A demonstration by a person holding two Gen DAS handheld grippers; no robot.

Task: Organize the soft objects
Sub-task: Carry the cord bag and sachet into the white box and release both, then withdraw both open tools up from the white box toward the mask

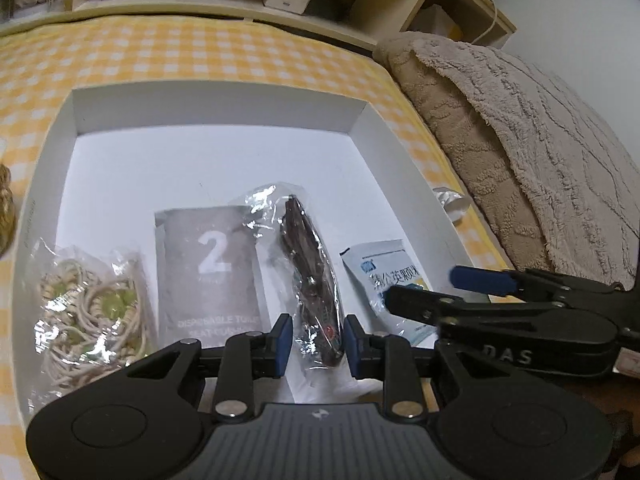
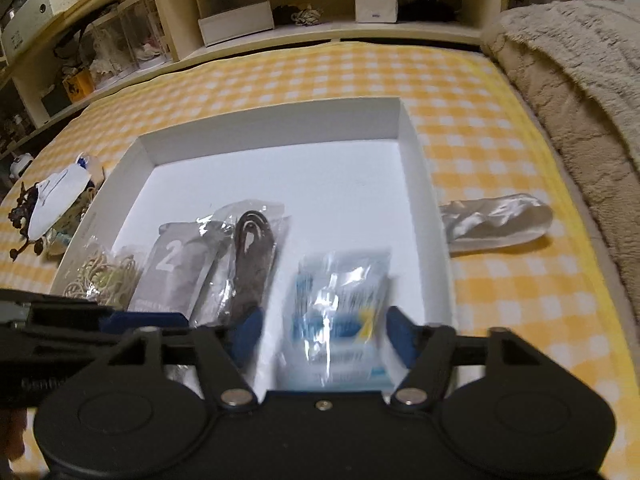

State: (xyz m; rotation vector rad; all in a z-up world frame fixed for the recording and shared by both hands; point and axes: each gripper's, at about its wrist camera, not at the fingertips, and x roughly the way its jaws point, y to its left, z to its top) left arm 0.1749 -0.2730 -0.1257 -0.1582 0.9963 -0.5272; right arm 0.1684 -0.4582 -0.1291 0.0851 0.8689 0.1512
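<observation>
Left hand-held gripper (image 1: 313,346) pinches a clear-wrapped brown item (image 1: 310,280); grey "2" packet (image 1: 212,268) just left. Right hand-held gripper (image 2: 324,330) angled down, gaping around a blue-white sachet (image 2: 340,312), pads clear.

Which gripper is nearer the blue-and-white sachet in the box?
Right. The right gripper straddles the blue-and-white sachet, jaws wide either side of it. The left gripper sits one item over, pads flanking the dark bagged item.

White box (image 2: 416,168) on yellow-and-white checked cloth (image 2: 500,128); beige blanket (image 1: 520,128); grey packet (image 1: 210,268) with white "2".
</observation>
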